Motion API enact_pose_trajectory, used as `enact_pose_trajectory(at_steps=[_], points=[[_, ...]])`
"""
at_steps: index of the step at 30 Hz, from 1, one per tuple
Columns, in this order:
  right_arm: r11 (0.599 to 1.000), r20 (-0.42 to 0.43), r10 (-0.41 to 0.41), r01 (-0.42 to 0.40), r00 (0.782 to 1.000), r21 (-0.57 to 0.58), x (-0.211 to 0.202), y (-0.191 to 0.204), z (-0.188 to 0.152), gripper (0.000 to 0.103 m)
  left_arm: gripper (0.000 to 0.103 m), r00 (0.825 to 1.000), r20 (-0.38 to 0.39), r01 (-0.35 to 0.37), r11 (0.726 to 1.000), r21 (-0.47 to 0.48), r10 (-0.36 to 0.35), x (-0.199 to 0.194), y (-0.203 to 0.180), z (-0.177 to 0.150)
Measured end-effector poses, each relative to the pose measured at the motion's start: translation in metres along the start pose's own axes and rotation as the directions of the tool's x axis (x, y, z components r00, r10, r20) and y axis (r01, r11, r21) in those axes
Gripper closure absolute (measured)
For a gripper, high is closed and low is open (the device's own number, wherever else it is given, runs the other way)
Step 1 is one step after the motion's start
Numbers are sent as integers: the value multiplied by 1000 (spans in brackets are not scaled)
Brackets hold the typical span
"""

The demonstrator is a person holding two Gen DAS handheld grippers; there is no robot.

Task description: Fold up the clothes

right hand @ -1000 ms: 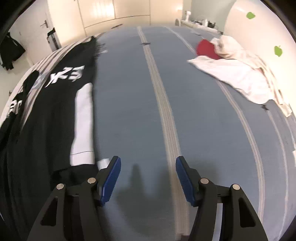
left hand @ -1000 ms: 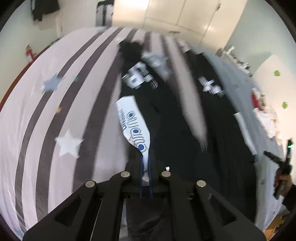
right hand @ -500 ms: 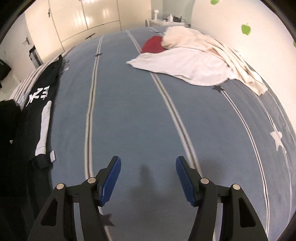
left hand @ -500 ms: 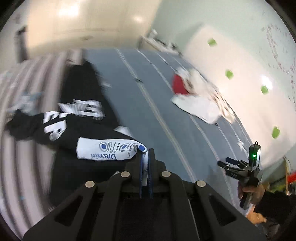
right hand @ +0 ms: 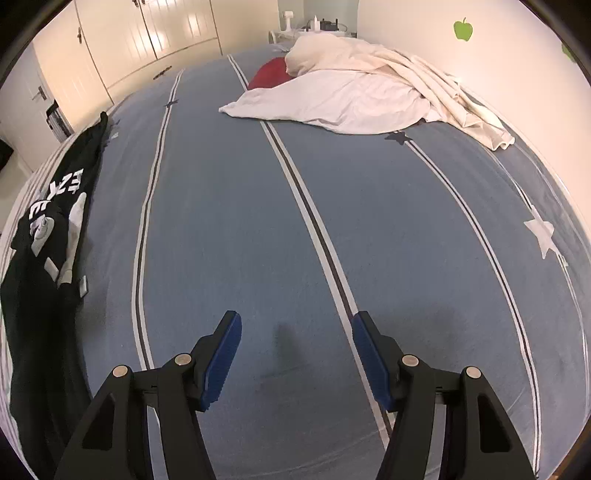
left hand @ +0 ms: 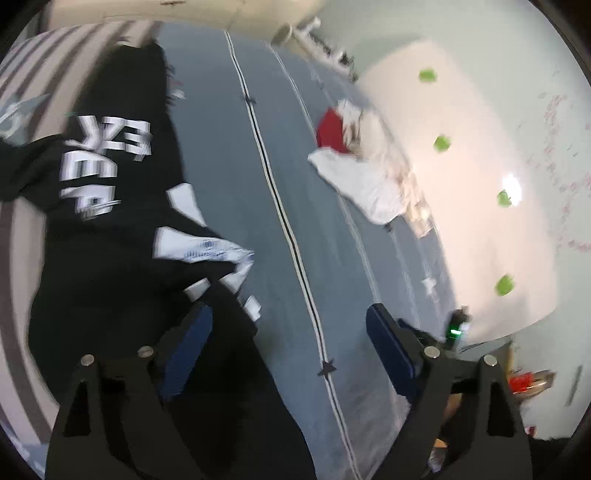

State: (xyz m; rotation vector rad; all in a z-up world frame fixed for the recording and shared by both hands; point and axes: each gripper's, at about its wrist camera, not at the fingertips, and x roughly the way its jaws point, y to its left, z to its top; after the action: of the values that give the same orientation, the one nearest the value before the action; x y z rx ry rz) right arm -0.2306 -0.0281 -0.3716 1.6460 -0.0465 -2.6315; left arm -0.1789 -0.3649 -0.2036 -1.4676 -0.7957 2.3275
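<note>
Left tool (left hand: pixel 288 343) wide apart, jaws just opened, nothing pinched between pads; black cloth lying under and past the left pad (left hand: pixel 186 354), blue bedsheet (left hand: pixel 229 192) under the right one. Black top (left hand: pixel 107 258) w/ white lettering and white sleeve panels spread on the bed's left part, partly over the striped grey-white sheet (left hand: pixel 22 236), partly over the blue. White printed sleeve folded across the top's middle, just ahead of the left tool. Frame blurred, so lettering not readable.

Right tool (right hand: pixel 295 354) about half apart, empty, hanging over bare blue sheet btwn two stripe pairs; shadow on the sheet btwn the pads. Same black top (right hand: pixel 40 280) at far left edge of right view, well apart from right tool.

White clothes pile (right hand: pixel 354 92) and red item (right hand: pixel 271 72) at far end of bed, near the wall w/ green apple stickers (right hand: pixel 463 28). Cupboards (right hand: pixel 147 40) beyond the bed.
</note>
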Motion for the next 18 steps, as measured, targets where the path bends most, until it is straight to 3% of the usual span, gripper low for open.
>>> enact_pose_trajectory(at_steps=[1,3,7,10,15,18], points=[[1000,0,0,0,1000,0,0,2,0,44,19,999,33,-14,1000,-3,15,-17,11,-8],[1000,-3,9,-9,1000,0,1,7,0,44,19,987,95,-124,992,-25,126,-49,42,-34],[999,-8,33,-33,999,-12,2,21,0,44,19,960,36,-268,952,-148,276,-80,114,-107],[998,-10,41,-41,999,-36,0,35,0,44,19,948,-14,-310,913,-264,318,-99,160,-182],[997,-4,19,-19,1000,-77,-2,50,-2,44,20,948,-43,-302,854,-424,314,-109,199,-286],[997,-18,-1,-1,1000,-81,0,55,-7,44,20,961,-8,-249,858,-450,275,-101,206,-313]])
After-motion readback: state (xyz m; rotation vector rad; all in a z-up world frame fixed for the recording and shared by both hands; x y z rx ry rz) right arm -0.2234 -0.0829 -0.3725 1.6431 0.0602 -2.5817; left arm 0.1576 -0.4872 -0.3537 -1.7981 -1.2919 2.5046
